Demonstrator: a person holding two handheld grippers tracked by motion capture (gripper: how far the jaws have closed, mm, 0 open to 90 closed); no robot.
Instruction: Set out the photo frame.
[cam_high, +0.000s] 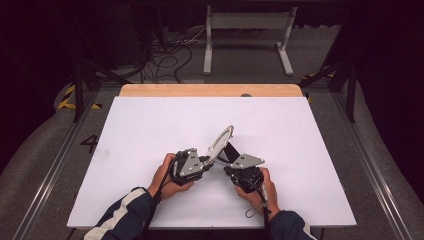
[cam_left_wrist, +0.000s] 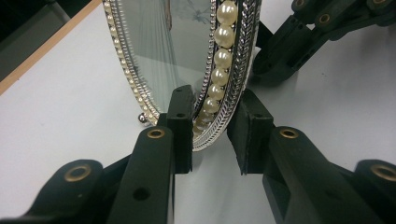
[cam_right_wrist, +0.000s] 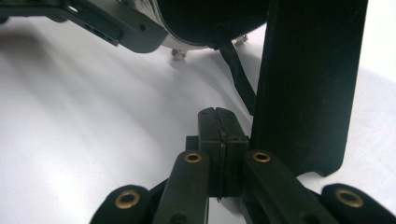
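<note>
Oval frame (cam_left_wrist: 187, 60) rim between parted left fingers (cam_left_wrist: 180, 121), long axis up; right fingers (cam_right_wrist: 218, 135) closed empty beside black stand (cam_right_wrist: 303, 84).

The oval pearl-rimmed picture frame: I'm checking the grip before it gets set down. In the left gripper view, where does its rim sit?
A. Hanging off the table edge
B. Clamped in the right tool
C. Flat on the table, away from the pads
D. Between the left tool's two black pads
D: the oval pearl-rimmed picture frame stands with its lower rim between the pads of the left tool.
</note>
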